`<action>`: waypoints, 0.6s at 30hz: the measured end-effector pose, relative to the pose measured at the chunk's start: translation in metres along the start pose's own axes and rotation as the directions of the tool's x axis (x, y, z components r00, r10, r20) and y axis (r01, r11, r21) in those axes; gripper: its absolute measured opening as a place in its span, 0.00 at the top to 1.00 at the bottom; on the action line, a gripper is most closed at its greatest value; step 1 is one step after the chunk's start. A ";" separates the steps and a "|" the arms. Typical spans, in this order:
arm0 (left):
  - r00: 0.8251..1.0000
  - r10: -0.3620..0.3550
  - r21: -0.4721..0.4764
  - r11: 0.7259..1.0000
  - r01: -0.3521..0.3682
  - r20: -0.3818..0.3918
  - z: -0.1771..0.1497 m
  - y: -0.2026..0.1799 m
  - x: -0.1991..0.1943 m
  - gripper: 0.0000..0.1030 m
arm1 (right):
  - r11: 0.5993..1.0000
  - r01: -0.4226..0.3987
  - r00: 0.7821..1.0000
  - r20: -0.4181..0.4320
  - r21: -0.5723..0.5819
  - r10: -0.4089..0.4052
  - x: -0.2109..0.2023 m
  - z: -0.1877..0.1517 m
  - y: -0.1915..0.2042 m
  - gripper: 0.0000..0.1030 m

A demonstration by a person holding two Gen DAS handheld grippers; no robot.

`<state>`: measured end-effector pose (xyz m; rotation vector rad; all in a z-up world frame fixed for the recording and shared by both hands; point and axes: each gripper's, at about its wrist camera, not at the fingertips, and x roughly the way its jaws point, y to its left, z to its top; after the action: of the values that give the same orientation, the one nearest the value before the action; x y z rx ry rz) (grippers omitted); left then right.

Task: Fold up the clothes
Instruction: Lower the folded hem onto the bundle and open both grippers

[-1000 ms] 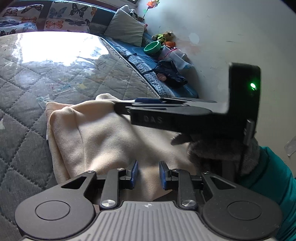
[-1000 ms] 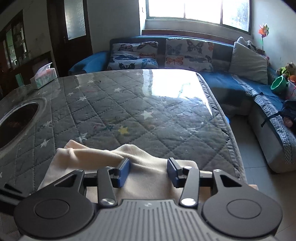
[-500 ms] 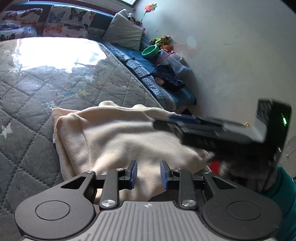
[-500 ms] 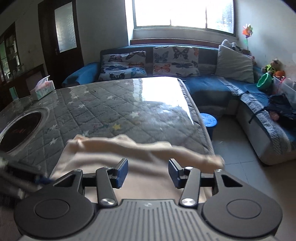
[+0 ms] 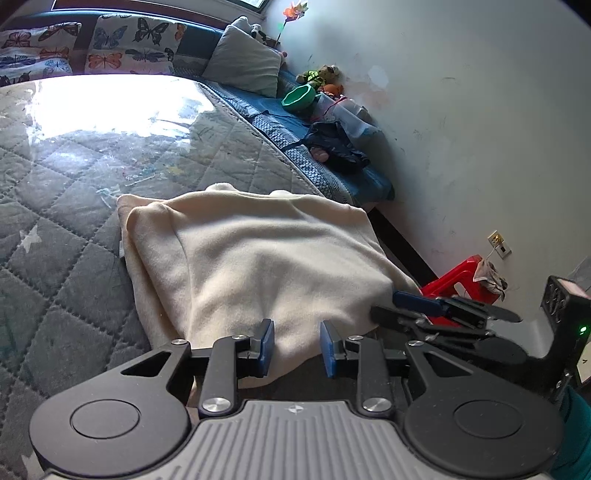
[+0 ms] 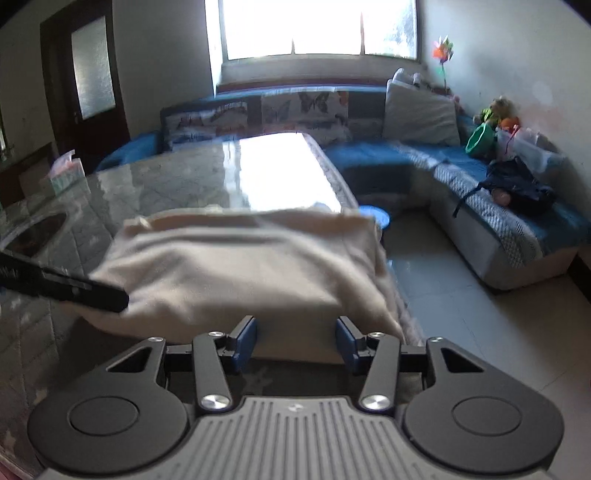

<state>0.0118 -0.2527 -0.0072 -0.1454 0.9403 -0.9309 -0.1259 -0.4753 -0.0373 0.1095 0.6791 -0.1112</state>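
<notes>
Nearest the left wrist camera, the left gripper [image 5: 297,347] stands with its blue pads apart over the near hem of the cream garment [image 5: 258,258]; whether they pinch the cloth cannot be told. The right gripper [image 6: 295,341] also has its pads apart, the garment's near edge between them but not visibly pressed.

The folded garment lies at the near corner of the quilted grey table cover [image 5: 74,192], its right edge at the table's side.

Only the left view shows the red stool [image 5: 458,282] and wall socket [image 5: 498,244]; only the right view shows the window [image 6: 317,27], the door [image 6: 88,77] and the tissue box [image 6: 66,171].

A second ago the right gripper lay across the garment's middle; now it sits at the near right corner.
</notes>
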 end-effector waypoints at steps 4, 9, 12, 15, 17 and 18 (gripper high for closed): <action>1.000 0.015 0.002 1.000 -0.015 0.023 -0.001 -0.001 -0.007 0.70 | 1.000 -0.021 0.997 0.076 -0.001 0.021 -0.007 0.014 0.002 0.54; 1.000 0.026 -0.013 1.000 -0.026 0.006 -0.005 0.004 -0.004 0.71 | 0.999 -0.036 0.999 0.028 -0.010 0.036 0.015 0.013 0.007 0.54; 1.000 0.024 -0.017 1.000 -0.024 0.002 -0.006 0.005 -0.005 0.71 | 0.999 -0.032 0.999 0.034 -0.002 0.032 0.016 0.010 0.008 0.54; 1.000 0.030 -0.013 0.999 -0.030 0.006 -0.007 0.003 -0.007 0.67 | 0.999 -0.041 0.998 0.049 0.016 0.040 0.008 0.013 0.009 0.53; 0.999 0.031 -0.009 0.999 -0.030 0.014 -0.008 0.001 -0.010 0.59 | 0.999 -0.043 0.998 0.051 0.018 0.043 0.006 0.013 0.012 0.49; 0.999 0.033 -0.005 0.999 -0.032 0.016 -0.009 0.000 -0.012 0.58 | 0.999 -0.046 0.998 0.052 0.018 0.045 0.005 0.013 0.014 0.45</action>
<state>0.0019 -0.2419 -0.0052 -0.1415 0.9274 -0.8962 -0.1124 -0.4638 -0.0296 0.1400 0.6240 -0.0764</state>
